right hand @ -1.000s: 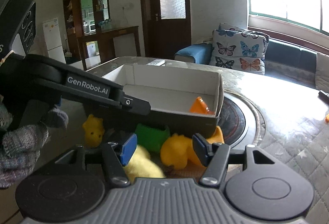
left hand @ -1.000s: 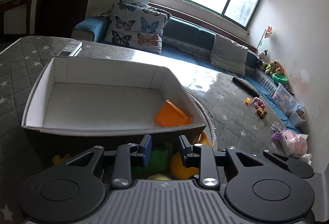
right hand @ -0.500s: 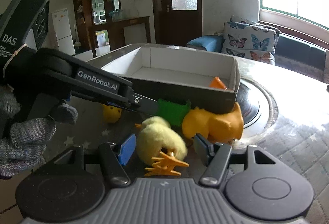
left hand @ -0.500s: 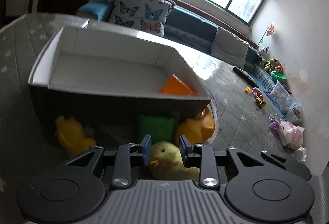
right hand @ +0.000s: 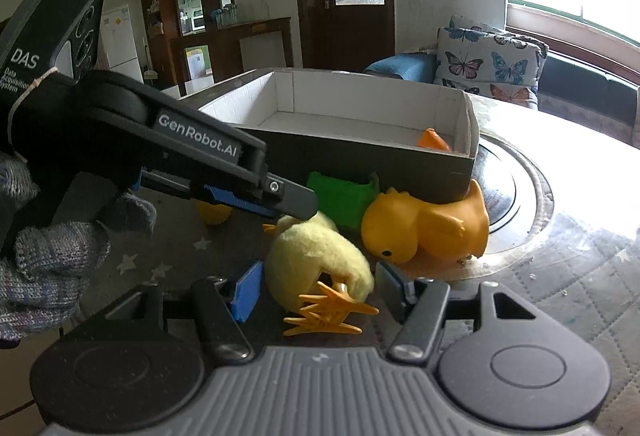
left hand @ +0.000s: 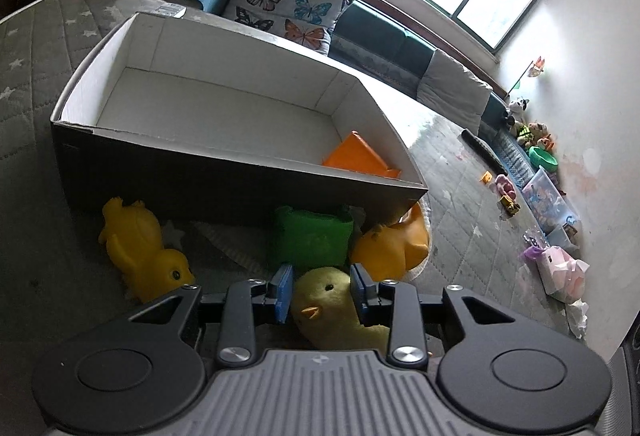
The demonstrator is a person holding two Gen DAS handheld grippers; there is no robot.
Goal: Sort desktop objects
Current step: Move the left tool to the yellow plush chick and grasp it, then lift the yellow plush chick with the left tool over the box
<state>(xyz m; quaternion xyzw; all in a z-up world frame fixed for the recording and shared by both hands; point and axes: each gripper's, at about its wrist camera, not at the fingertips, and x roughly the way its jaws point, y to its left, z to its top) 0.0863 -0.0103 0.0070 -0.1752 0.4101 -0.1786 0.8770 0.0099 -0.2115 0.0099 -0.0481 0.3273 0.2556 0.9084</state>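
Left gripper now pinches plush chick, seemingly firm | right gripper spread | cardboard box next, likely

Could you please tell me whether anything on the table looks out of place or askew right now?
Yes. The orange rubber duck is tipped forward, beak down, against the box. The yellow rubber duck lies on its side. The plush chick lies with its feet sticking out, its head between the left gripper jaws.

Plush chick between two grippers
Left gripper pinches its head; right gripper spread wide around its body.
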